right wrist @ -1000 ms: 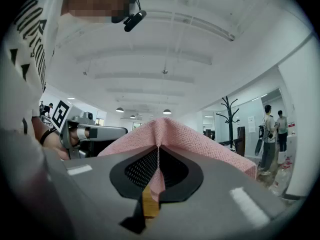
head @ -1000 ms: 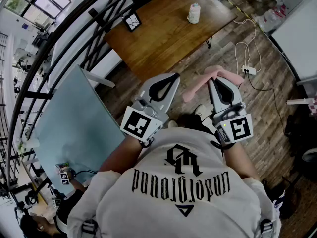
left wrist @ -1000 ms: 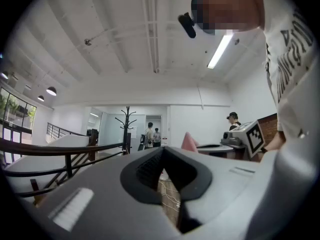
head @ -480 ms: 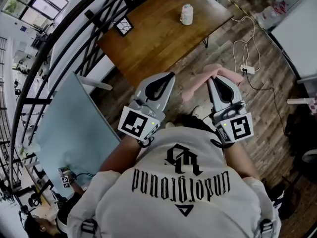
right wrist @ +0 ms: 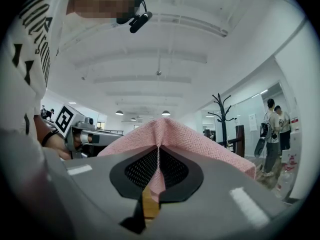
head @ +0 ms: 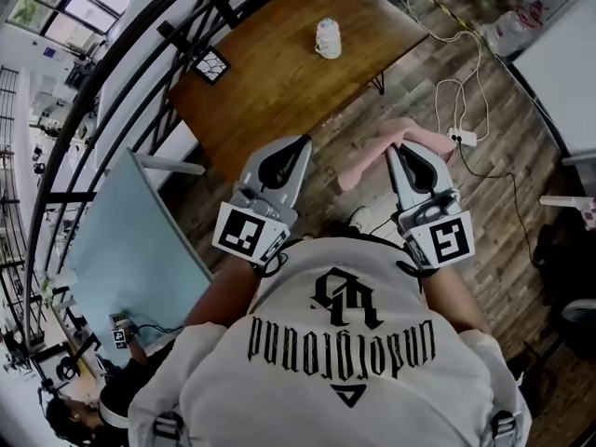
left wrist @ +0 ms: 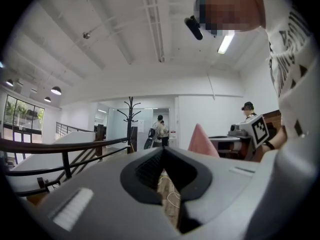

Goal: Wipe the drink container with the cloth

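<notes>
While the pink woven cloth (right wrist: 192,140) is being gripped between the closed jaws of the right gripper (right wrist: 157,152), the wiping is judged not yet begun. The small pale cylindrical drink container (head: 327,37) is standing on the brown wooden worktop (head: 270,77), towards its far edge. Both grippers are being held off the worktop's near side, well apart from the container. The jaws of the left gripper (left wrist: 163,153) are being held closed on nothing. No container label is being made out. The gothic print on the white shirt (head: 279,380) probably reads "underground".

The container (head: 327,38) on the table (head: 270,73) is too small to tell its kind. The table's far corner is cut off. The right gripper (head: 404,151) hides part of the cloth (head: 363,164).
</notes>
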### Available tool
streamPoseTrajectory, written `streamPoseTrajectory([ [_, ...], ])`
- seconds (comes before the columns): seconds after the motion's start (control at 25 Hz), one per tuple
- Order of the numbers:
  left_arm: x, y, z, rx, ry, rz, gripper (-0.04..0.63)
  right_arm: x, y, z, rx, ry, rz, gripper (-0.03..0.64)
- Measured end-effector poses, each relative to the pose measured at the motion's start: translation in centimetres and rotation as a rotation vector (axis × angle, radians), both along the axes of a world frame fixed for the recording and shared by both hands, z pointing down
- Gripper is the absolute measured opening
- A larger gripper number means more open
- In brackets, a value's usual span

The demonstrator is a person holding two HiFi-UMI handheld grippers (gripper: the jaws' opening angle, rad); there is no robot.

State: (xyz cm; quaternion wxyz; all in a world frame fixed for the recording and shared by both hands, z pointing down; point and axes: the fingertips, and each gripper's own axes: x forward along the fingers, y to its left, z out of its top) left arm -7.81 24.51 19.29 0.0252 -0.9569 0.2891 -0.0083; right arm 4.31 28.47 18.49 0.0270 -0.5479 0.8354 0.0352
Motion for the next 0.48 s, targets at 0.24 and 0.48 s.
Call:
streamPoseTrajectory([
  [0.24, 3.4, -1.7, 0.3, 0.002, -0.014, -0.039, 0.049, 4.0, -1.6, 0.4, -0.017, 0.013, -0.034, 0.012],
  [0.48, 5.2, -3.4, 0.9, -0.009, -0.016, -0.052, 0.049, 6.5, -3.6, 1.4, -0.036, -0.004, -0.031, 0.012],
])
